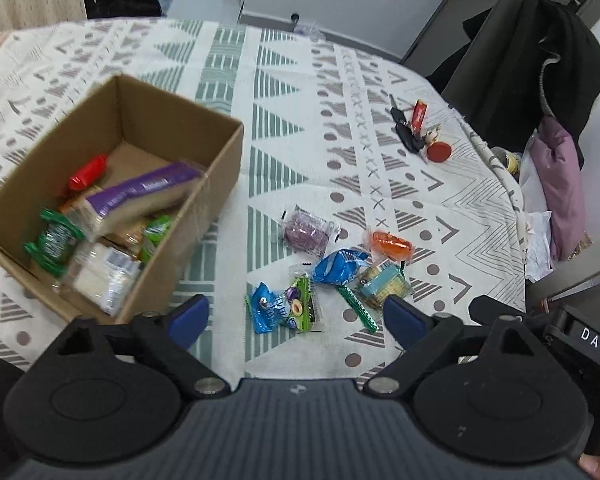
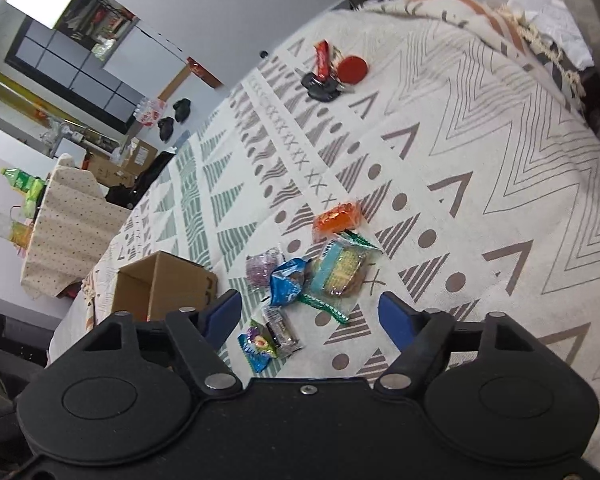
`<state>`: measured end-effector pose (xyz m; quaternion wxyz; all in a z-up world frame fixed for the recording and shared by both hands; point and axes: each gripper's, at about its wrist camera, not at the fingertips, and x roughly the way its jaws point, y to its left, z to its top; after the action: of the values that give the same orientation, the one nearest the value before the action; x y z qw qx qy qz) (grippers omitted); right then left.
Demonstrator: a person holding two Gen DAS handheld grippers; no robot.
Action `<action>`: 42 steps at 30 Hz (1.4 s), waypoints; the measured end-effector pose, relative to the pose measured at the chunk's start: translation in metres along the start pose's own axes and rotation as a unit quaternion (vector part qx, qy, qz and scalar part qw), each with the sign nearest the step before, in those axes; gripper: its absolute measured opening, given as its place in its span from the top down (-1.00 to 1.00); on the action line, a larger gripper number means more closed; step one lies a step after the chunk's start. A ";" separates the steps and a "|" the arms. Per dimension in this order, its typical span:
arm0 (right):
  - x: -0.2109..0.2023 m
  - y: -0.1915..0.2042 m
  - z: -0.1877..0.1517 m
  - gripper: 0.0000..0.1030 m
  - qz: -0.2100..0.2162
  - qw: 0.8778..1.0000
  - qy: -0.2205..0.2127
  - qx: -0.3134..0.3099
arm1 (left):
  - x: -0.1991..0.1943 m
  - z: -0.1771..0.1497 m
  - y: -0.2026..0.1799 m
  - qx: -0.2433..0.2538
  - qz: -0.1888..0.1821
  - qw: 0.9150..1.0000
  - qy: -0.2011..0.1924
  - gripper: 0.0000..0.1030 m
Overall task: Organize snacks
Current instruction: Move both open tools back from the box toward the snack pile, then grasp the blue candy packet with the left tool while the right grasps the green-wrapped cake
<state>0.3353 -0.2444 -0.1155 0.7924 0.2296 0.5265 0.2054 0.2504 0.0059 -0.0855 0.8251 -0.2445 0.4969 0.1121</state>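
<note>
A cardboard box (image 1: 220, 168) on the left of the patterned tablecloth holds several snacks: a purple-labelled pack (image 1: 148, 192), a red one (image 1: 88, 172) and green ones (image 1: 56, 240). Loose snacks lie to its right: a purple candy (image 1: 306, 230), an orange one (image 1: 392, 245), a blue wrapper (image 1: 338, 266), a cracker pack (image 1: 384, 286) and a blue-green packet (image 1: 284, 308). My left gripper (image 1: 296, 318) hovers open just before the loose pile, empty. My right gripper (image 2: 310, 312) is open too, above the same pile (image 2: 340, 272), with the box (image 2: 160, 288) to its left.
Keys with a red tag and a red disc (image 1: 420, 136) lie at the far right of the cloth (image 1: 228, 64). A chair draped with a black coat and a pink bag (image 1: 556, 100) stands past the table's right edge. Shoes and boxes sit on the floor beyond.
</note>
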 end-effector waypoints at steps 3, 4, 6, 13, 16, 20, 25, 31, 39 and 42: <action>0.013 -0.003 0.005 -0.34 0.000 1.000 0.010 0.009 | 0.017 0.001 0.004 -0.015 -0.001 1.000 0.011 -0.60; 0.017 -0.004 0.006 -0.32 -0.002 1.000 0.013 0.011 | 0.024 0.001 0.006 -0.020 -0.001 1.000 0.017 -0.53; 0.026 -0.006 0.009 -0.28 -0.006 1.000 0.019 0.015 | 0.036 0.003 0.010 -0.029 -0.003 0.999 0.026 -0.40; 0.057 -0.011 0.014 -0.24 -0.019 0.998 0.047 0.026 | 0.074 0.005 0.018 -0.045 0.002 0.997 0.055 -0.24; 0.069 -0.012 0.015 -0.24 -0.026 0.998 0.057 0.030 | 0.088 0.004 0.021 -0.049 0.003 0.997 0.064 -0.22; 0.083 -0.018 0.016 -0.24 -0.034 0.996 0.069 0.039 | 0.103 0.002 0.024 -0.052 0.005 0.996 0.075 -0.17; 0.101 -0.020 0.018 -0.25 -0.047 0.995 0.076 0.044 | 0.109 0.004 0.023 -0.045 0.007 0.997 0.067 -0.15; 0.112 -0.012 0.023 -0.28 -0.060 0.995 0.075 0.038 | 0.109 0.007 0.025 -0.044 -0.001 0.997 0.069 0.16; 0.117 -0.001 0.023 0.19 -0.100 0.992 0.076 0.014 | 0.095 0.012 0.023 -0.044 -0.004 0.997 0.065 0.36; 0.108 -0.003 0.021 0.23 -0.095 0.992 0.076 0.021 | 0.084 0.013 0.021 -0.040 -0.007 0.998 0.054 0.36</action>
<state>0.3936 -0.1885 -0.1895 0.7610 0.1793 0.6087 0.1351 0.2918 0.0255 -0.1605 0.7876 -0.2861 0.5341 0.1124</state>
